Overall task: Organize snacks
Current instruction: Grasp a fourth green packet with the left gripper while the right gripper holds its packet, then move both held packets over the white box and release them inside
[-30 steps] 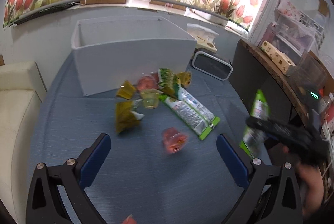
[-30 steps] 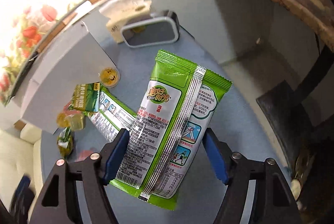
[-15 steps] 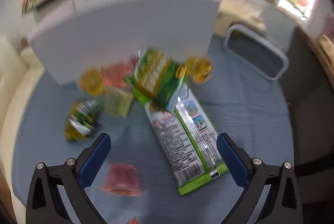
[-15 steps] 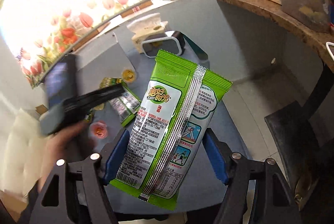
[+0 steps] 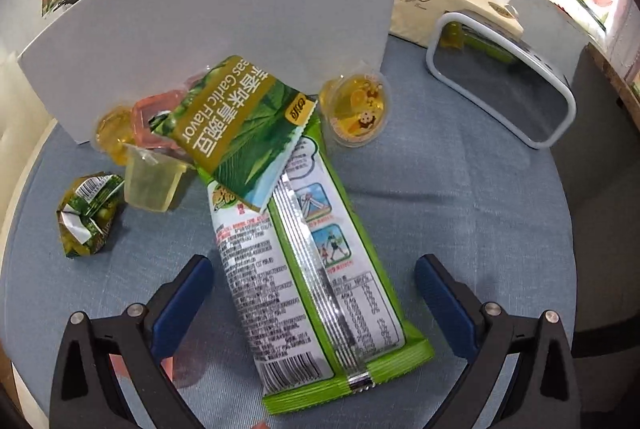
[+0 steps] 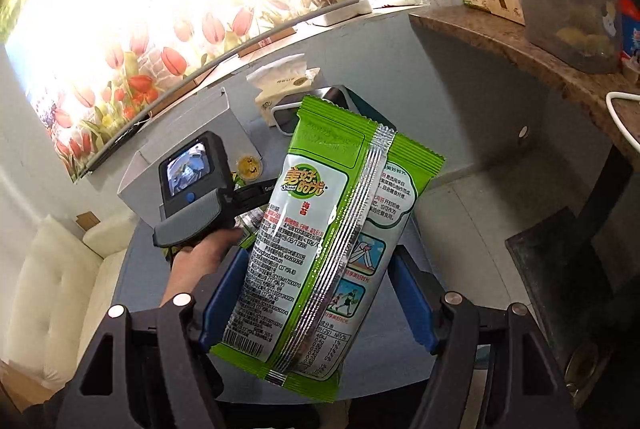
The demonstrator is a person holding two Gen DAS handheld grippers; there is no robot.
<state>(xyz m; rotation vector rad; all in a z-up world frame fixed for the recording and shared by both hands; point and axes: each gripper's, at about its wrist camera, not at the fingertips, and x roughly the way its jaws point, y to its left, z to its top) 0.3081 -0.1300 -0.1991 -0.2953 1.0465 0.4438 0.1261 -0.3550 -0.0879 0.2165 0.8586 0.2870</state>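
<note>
One green seaweed packet [image 5: 304, 269] lies seam-up on the blue cloth, a garlic pea pouch [image 5: 236, 125] overlapping its top; another packet [image 6: 320, 249] is held aloft

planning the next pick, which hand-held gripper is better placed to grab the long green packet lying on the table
Left. The left hand-held gripper is open, straddling the green packet on the table. The right hand-held gripper already grips another green packet.
</note>
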